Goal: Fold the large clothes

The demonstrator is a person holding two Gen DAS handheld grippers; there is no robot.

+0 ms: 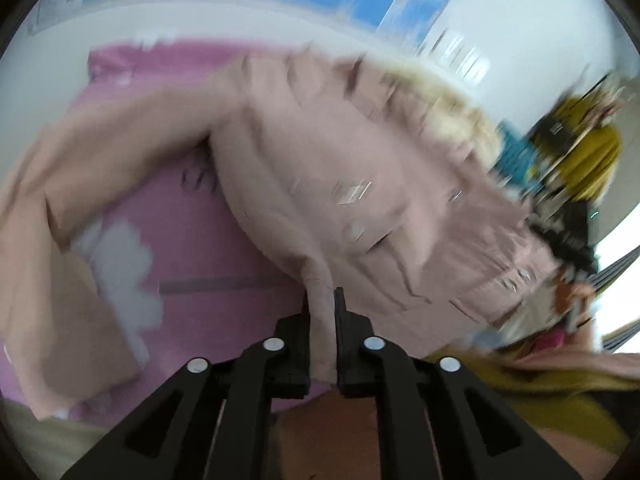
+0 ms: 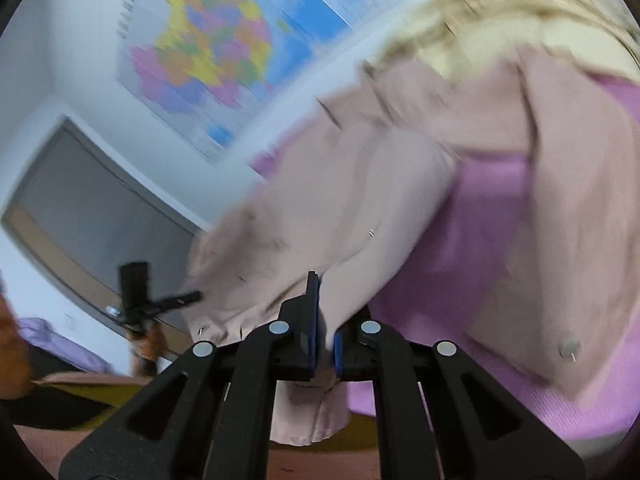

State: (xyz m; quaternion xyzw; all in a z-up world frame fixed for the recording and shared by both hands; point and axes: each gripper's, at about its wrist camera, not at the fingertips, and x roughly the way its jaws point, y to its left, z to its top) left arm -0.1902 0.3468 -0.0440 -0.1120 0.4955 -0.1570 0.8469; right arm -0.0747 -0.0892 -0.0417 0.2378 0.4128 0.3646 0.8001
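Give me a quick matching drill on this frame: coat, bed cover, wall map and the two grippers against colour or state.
Things:
1. coat
2. bed cover
3. wall map
4. left gripper and right gripper

Colour or state:
A. bright pink-purple
B. many-coloured on blue
C. shut on fabric
D. pale dusty pink with cream fur trim

Pairs: 1-D, 2-A, 3-B, 4-C

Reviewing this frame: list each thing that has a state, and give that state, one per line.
Left tool: shut on a fold of the coat.
Right tool: shut on the coat's fabric.
Pink coat: unfolded, partly lifted, spread over the purple bed sheet, one sleeve flung out to the side.
Fur trim: attached along the coat's far edge.
Purple bed sheet: laid flat under the coat.
Wall map: hanging on the wall.
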